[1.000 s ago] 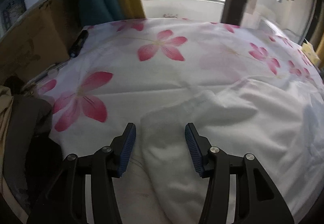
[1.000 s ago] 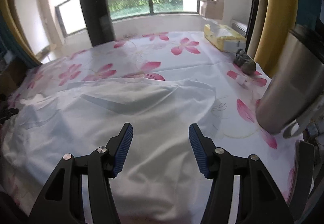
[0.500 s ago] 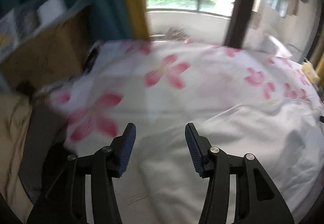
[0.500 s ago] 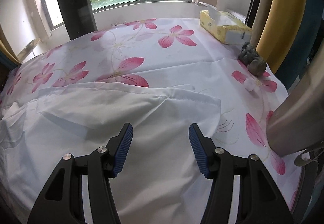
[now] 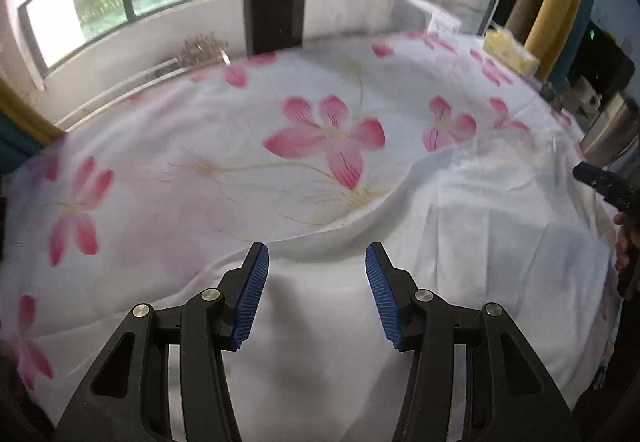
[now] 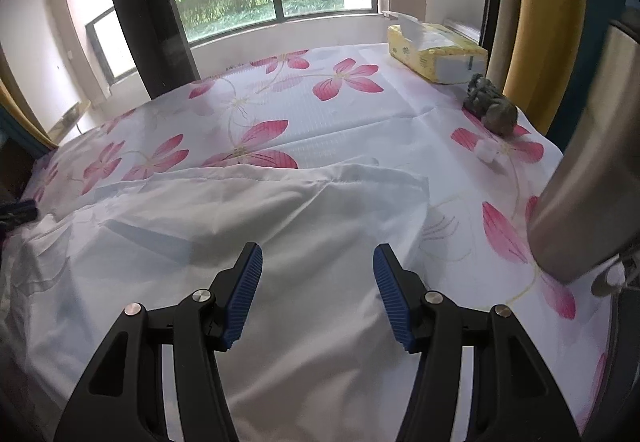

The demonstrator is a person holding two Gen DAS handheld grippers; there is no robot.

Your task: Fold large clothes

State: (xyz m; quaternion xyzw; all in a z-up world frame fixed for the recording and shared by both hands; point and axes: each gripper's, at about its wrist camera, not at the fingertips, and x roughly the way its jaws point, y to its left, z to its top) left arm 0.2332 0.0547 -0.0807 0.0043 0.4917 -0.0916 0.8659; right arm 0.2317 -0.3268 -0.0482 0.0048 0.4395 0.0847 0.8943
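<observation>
- Left gripper point(image 5: 316, 262): jaws spread wide and holding nothing; the blue pads point(image 5: 252, 296) hang over the near edge of the garment.
- Right gripper point(image 6: 318, 262): jaws likewise spread, nothing between them; it sits over the garment's right half.
- Garment point(image 6: 248, 242): a large white piece spread flat on the floral sheet point(image 6: 320, 114). In the right wrist view it fills the frame from 6 o'clock up past centre and out to 9 o'clock, with a hemmed corner point(image 6: 408, 180) ending toward 2 o'clock. A fold runs across its upper edge.
- In the left wrist view the garment point(image 5: 480, 226) covers 3 to 6 o'clock; its edge curves from the gripper up toward 2 o'clock, and the bare sheet point(image 5: 192, 146) lies from 9 to 12 o'clock.
- The other gripper's dark tip point(image 5: 604, 184) shows at 3 o'clock in the left view, at the garment's far side.
- Tissue pack point(image 6: 436, 52): yellow, on the sheet at 1 o'clock, well apart from the garment.
- Grey lump point(image 6: 490, 108): at 2 o'clock, just beside a small white bit point(image 6: 485, 151).
- Steel pot point(image 6: 588, 182): at 3 o'clock on the sheet, near the garment's corner but apart from it.
</observation>
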